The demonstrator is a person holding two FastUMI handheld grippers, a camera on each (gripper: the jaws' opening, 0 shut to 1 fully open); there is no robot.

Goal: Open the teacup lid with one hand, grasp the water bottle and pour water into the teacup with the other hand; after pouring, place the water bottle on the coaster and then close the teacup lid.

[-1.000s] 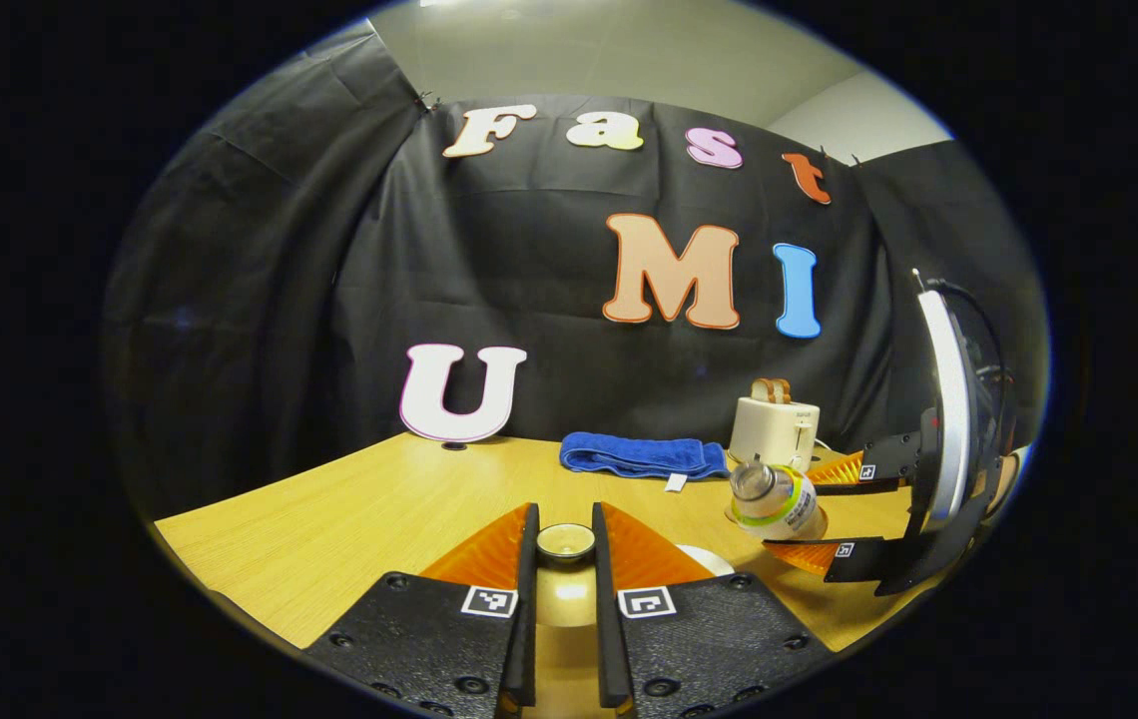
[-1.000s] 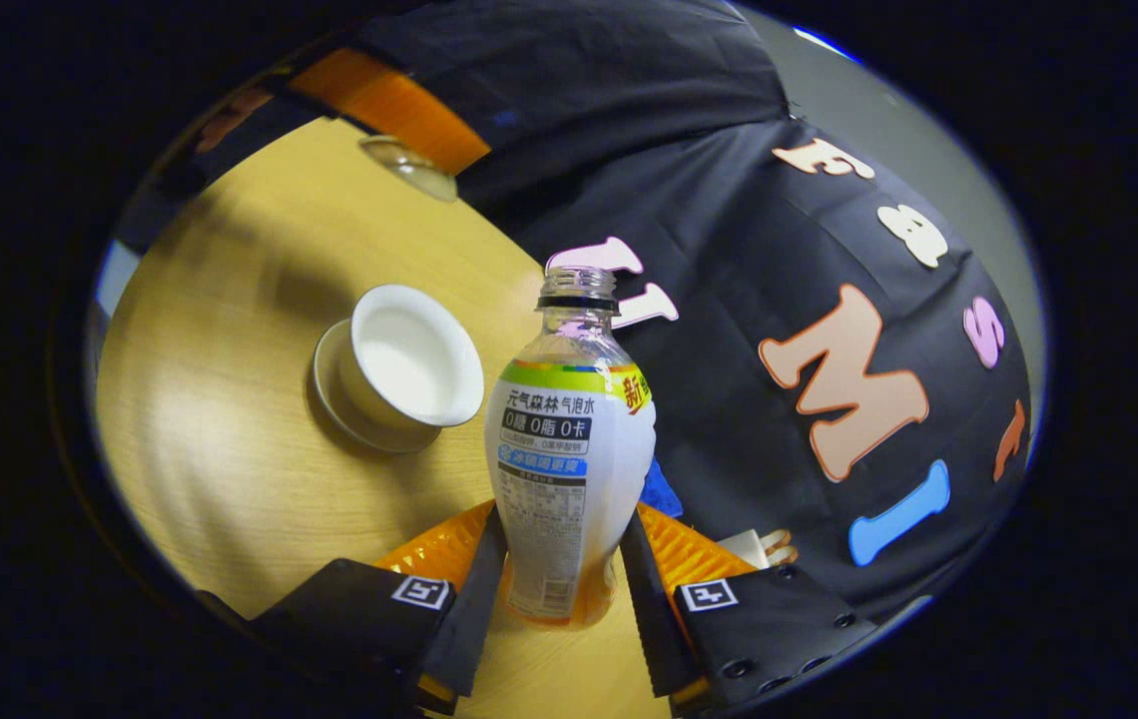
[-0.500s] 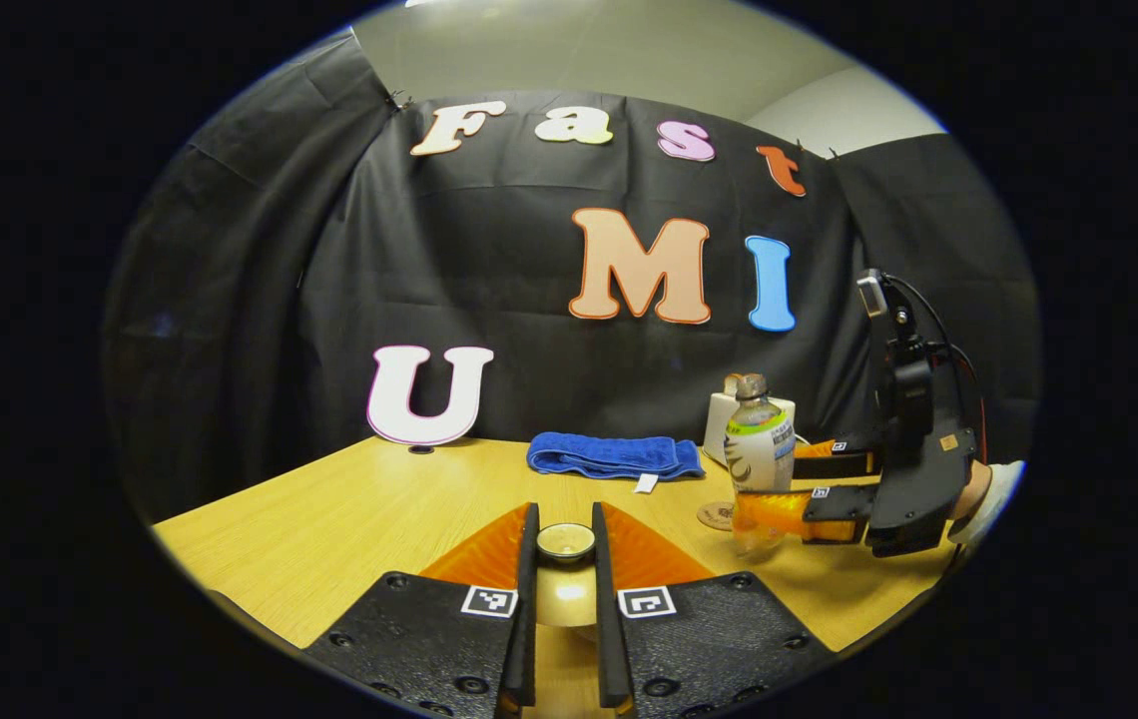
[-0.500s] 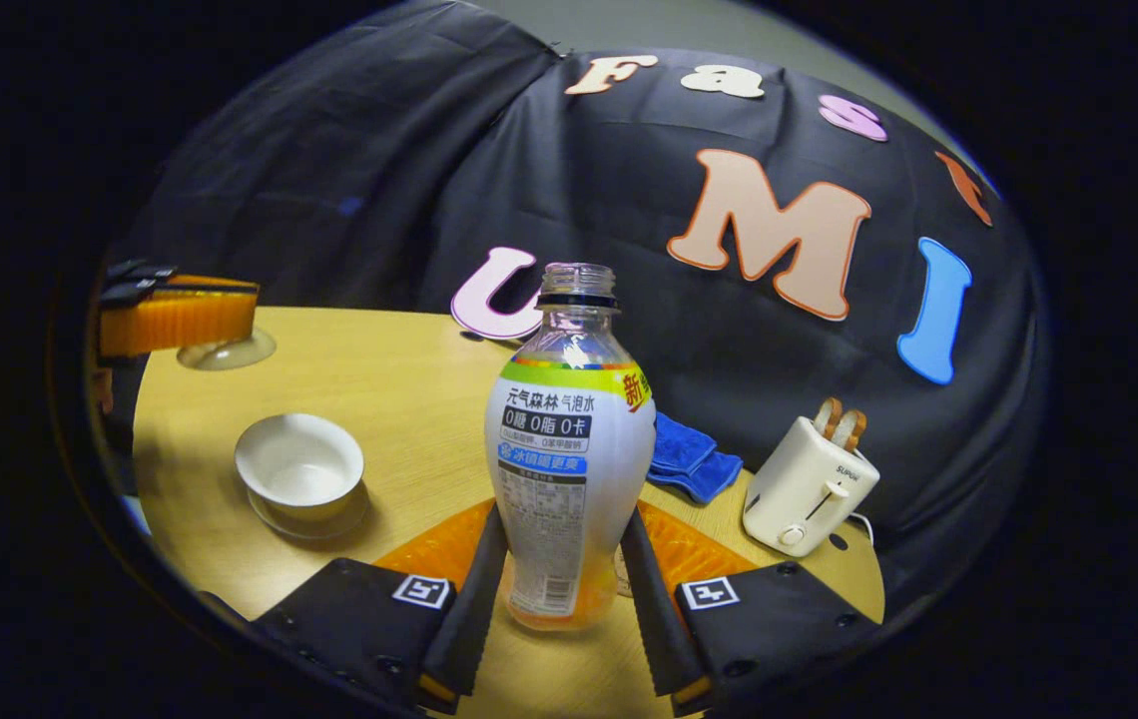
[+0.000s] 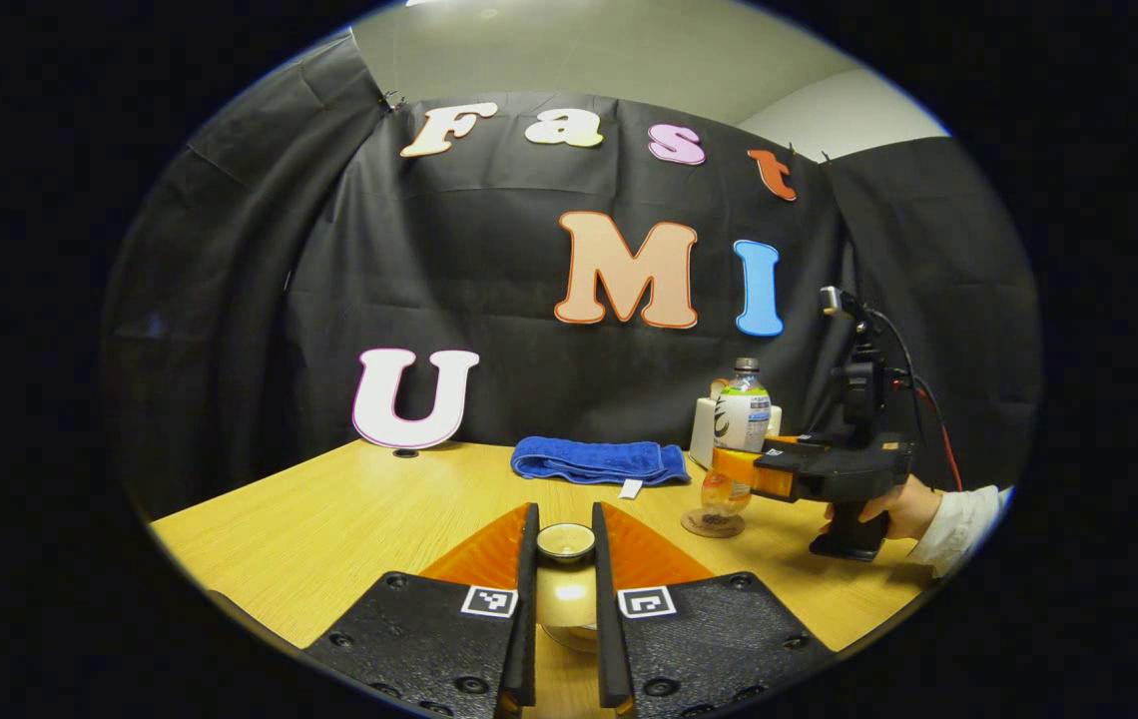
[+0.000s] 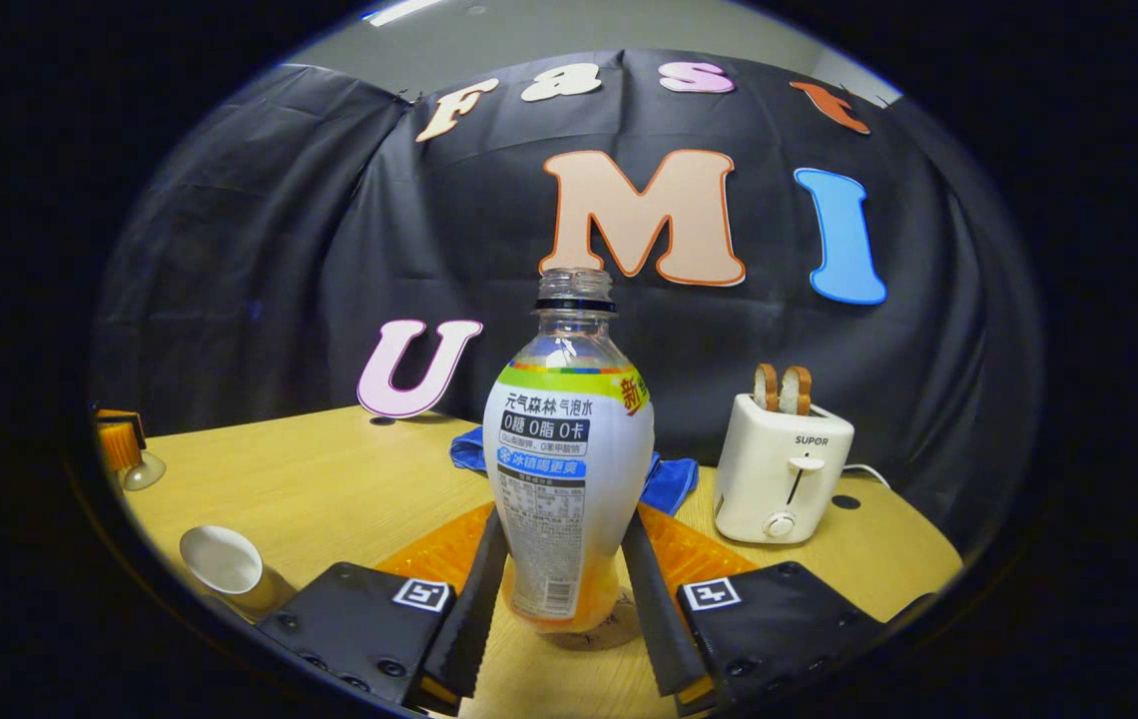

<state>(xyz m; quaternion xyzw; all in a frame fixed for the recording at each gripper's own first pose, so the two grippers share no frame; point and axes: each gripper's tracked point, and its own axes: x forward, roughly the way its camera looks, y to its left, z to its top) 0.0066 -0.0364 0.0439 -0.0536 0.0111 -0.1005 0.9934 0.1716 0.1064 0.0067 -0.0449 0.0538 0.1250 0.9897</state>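
The water bottle stands upright with its cap off, and my right gripper is shut on its lower body. It is right over the round coaster; whether they touch I cannot tell. In the left gripper view the bottle, the coaster and the right gripper lie to the right. My left gripper is shut on the knob of the teacup lid, held above the table. The open white teacup sits at the lower left, with the lid far left.
A white toaster with two bread slices stands at the back right. A folded blue towel lies near the back wall. A hand and sleeve hold the right gripper. The wooden table ends close at front.
The right gripper turned the bottle from tilted back to upright and carried it away from the teacup to over the coaster. The left gripper kept holding the lid in place.
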